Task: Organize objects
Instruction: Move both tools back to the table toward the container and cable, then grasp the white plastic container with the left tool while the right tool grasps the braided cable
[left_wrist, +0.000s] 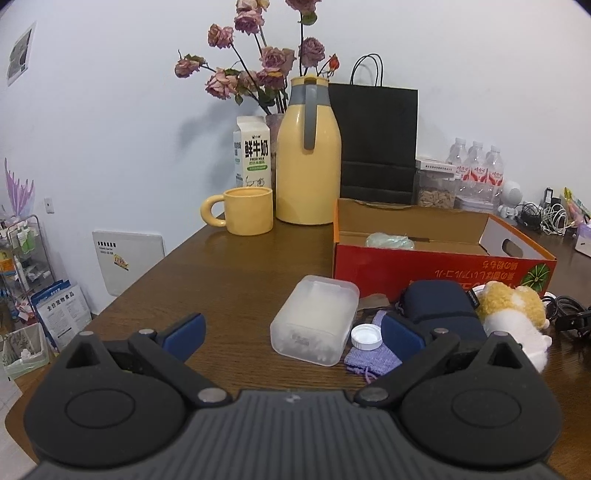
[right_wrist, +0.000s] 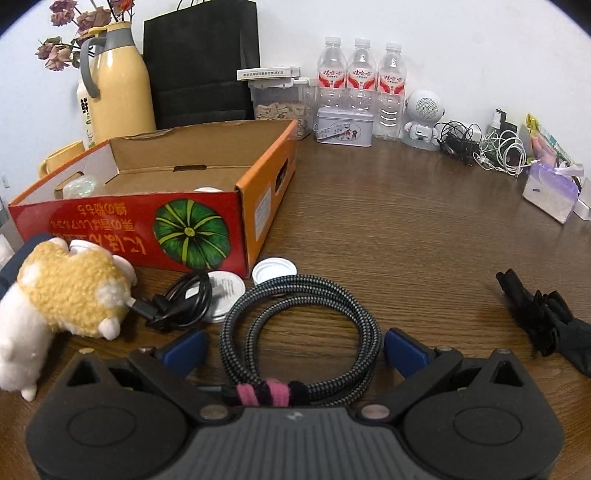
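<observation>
Clutter sits on the wooden table (right_wrist: 369, 221) in front of the red-and-orange cardboard box (right_wrist: 147, 221) — a frosted plastic case (left_wrist: 314, 321), white cap (left_wrist: 366, 336), navy pouch (left_wrist: 439, 306), plush toy (right_wrist: 62, 291) and coiled braided cable (right_wrist: 299, 332). Left gripper (left_wrist: 291, 332) hovers with jaws wide apart, the case between them. Right gripper (right_wrist: 293, 350) is spread too — fingers flanking the cable, gripping nothing.

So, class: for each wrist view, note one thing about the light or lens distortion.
Left wrist view: the flowers cast a soft shadow on the wall, and dark fisheye corners frame the picture. Right wrist view: the table shows pale glare, and its far edge bows.
</observation>
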